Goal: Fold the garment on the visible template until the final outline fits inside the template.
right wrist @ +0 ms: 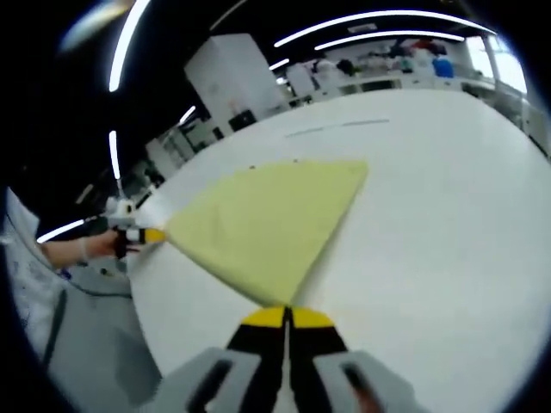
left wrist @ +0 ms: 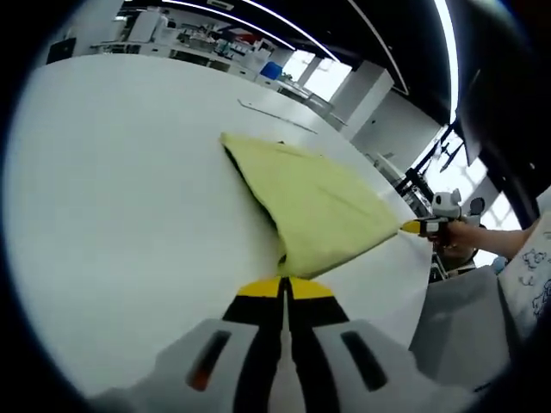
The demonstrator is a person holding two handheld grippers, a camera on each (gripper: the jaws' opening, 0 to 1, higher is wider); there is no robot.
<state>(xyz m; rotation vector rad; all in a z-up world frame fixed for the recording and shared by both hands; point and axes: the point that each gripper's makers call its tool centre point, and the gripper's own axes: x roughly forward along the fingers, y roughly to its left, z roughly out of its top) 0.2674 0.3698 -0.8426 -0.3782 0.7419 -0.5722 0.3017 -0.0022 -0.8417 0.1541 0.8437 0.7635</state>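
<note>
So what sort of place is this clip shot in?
Most likely a lab or workshop hall. A large white table holds the yellow garment, long strip lights run across a dark ceiling, and cluttered benches line the far side.

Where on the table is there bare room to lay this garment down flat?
Bare white table runs wide on the side of the yellow garment away from the person's hand, and beyond its far corner. In the right gripper view, open surface lies right of the garment. It is tight along the near table edge, where both tools pinch corners.
</note>
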